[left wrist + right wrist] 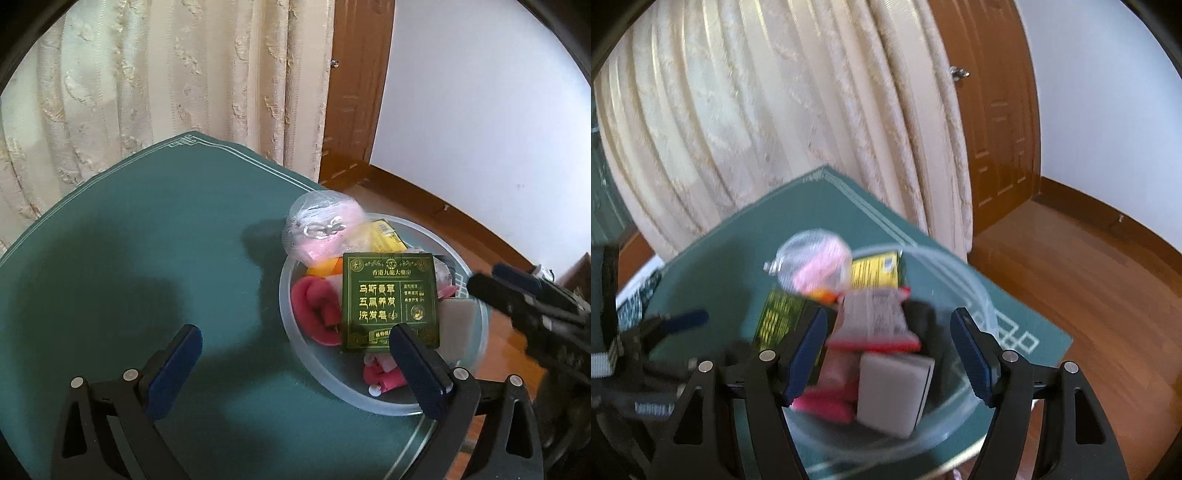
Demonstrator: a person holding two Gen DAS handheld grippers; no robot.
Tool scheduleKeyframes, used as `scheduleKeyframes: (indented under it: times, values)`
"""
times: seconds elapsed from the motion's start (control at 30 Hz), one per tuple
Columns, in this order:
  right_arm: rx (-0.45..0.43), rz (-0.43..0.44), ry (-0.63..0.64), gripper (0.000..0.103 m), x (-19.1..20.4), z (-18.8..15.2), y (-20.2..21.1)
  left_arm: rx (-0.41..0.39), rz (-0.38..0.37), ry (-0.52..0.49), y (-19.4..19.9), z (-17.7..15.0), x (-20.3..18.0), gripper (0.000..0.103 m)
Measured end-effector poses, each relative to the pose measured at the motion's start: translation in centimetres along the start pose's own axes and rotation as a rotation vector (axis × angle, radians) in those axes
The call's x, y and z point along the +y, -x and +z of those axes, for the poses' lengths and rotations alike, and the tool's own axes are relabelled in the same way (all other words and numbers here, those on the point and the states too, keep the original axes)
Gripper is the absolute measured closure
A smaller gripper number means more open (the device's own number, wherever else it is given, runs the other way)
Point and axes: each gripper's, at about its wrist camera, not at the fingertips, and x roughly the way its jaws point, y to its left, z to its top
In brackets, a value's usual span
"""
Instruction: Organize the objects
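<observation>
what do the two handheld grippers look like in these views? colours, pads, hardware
Both match: black angular frames with triangular cut-outs and round silver pivot pins. Each finger carries a dark blue pad. Left gripper: pad smooth. Right gripper: pad looks finely ribbed. In the right wrist view the left unit also shows a grey-white strap and a threaded silver screw. No sleeves or hands visible.

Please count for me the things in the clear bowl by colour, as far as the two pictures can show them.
In the clear bowl, as far as visible:
Green: 1, the box with gold writing
Yellow: 1, the packet
Pink or red cloth rolls: 2
Clear bag with pink contents: 1
Grey: 1, the block
Red-edged sachet: 1
Orange: 1, mostly hidden piece
Total: 8
</observation>
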Motion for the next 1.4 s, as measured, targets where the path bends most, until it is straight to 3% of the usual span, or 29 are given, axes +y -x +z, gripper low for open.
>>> scheduleKeyframes:
  times: [0.17, 0.37, 0.63, 1.07, 1.4]
  values:
    - [0.032, -0.023, 0.004, 0.018, 0.4, -1.2, 1.0, 0.003, 0.027, 0.019, 0.9, -0.5, 0.5, 0.000]
    - [0.070, -0.052, 0.014, 0.015, 1.3, -2.3, 1.4, -0.029, 0.037, 0.010, 2.7, -1.2, 0.4, 0.000]
    - [0.078, -0.084, 0.049, 0.015, 2.9, -3.3, 2.6, -0.090, 0.157, -0.008, 4.4, -1.6, 0.2, 0.000]
    - [0.096, -0.135, 0.089, 0.015, 5.0, -4.2, 3.3, -0.106, 0.137, -0.021, 6.0, -2.5, 0.1, 0.000]
    - [0.131, -0.157, 0.112, 0.015, 5.3, -4.4, 3.1, -0.071, 0.102, -0.021, 6.0, -2.6, -0.4, 0.000]
